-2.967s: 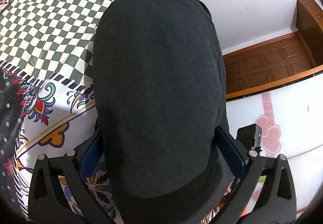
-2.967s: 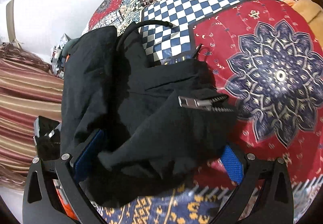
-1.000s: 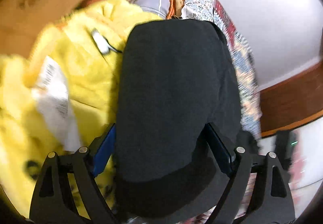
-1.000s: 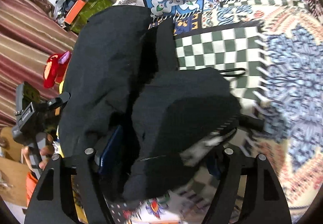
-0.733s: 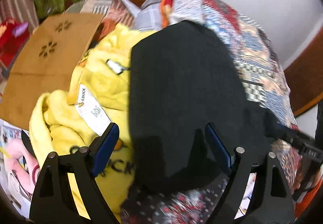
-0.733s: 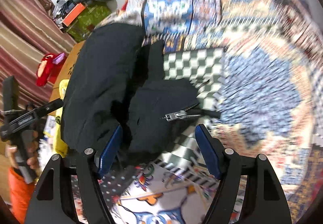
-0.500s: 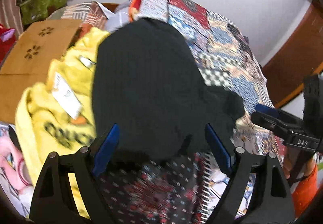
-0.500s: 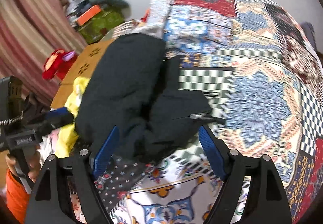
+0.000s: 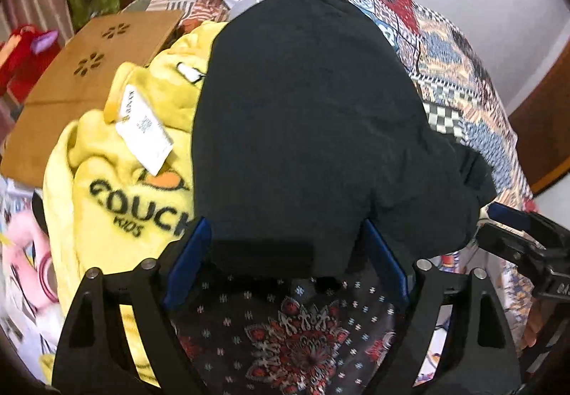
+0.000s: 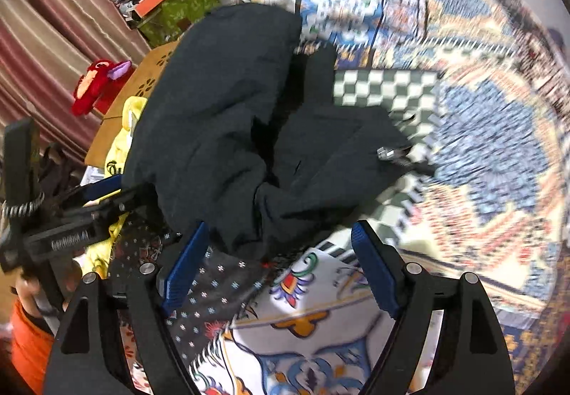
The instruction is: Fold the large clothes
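Note:
A large black zip garment (image 9: 306,131) lies bundled on the patterned bedspread (image 10: 481,152), its left part over a yellow garment (image 9: 121,181). In the right wrist view the black garment (image 10: 228,117) shows folds and a metal zip pull (image 10: 386,153) at its right. My left gripper (image 9: 285,252) is open, its blue pads (image 9: 188,259) astride the garment's near edge, gripping nothing. My right gripper (image 10: 281,259) is open and empty just in front of the garment. Each gripper shows in the other's view, the right one (image 9: 523,234) and the left one (image 10: 92,202).
A brown cardboard box (image 9: 82,85) and a red plush toy (image 10: 99,85) sit left of the bed. A cluttered green box (image 10: 178,6) stands by a striped curtain (image 10: 53,21). A dark flowered cloth (image 9: 295,323) lies under my left gripper.
Both grippers carried the black garment across the bed, set it down beside the yellow garment, let go and drew back a little. The right wrist view is still blurred by motion.

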Demonstrator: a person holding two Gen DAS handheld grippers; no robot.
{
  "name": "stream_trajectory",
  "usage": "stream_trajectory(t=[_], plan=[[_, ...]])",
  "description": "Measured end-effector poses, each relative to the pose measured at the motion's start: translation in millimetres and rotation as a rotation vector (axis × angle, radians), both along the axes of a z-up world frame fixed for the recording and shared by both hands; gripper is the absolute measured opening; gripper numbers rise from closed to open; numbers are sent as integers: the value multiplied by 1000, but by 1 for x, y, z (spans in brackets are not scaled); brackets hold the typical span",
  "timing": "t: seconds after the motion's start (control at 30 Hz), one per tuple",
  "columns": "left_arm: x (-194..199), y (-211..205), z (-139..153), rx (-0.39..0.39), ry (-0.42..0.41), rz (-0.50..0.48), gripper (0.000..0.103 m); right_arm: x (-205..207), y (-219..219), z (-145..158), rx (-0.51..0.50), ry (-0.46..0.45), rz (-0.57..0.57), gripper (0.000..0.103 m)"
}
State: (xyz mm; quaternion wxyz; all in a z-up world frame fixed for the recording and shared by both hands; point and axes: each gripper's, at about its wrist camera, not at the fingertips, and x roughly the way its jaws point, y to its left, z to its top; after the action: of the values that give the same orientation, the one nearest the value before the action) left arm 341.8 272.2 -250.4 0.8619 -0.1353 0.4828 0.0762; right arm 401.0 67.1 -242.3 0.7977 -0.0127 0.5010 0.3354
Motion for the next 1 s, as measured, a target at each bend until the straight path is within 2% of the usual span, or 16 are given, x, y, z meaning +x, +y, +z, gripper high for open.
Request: stream_trajectory(t=[0.13, 0.33, 0.47, 0.7, 0.8, 1.0], plan=[[-22, -4, 22, 2, -33, 34, 85, -18, -18, 31, 27, -47, -11, 79], [-77, -21, 84, 40, -150, 30, 85, -52, -45, 89, 113, -136, -27, 79], [-123, -44, 138, 96, -274, 8, 85, -84, -62, 131, 182, -217, -36, 79], [-209, -97, 227, 152, -537, -49, 85, -154, -98, 199, 315, -417, -45, 79], [-243, -114, 249, 158, -637, -50, 85, -188, -112, 222, 354, -527, -57, 79], [-311, -155, 278, 263, -813, 2, 85, -244, -134, 247, 425, -704, -87, 80]])
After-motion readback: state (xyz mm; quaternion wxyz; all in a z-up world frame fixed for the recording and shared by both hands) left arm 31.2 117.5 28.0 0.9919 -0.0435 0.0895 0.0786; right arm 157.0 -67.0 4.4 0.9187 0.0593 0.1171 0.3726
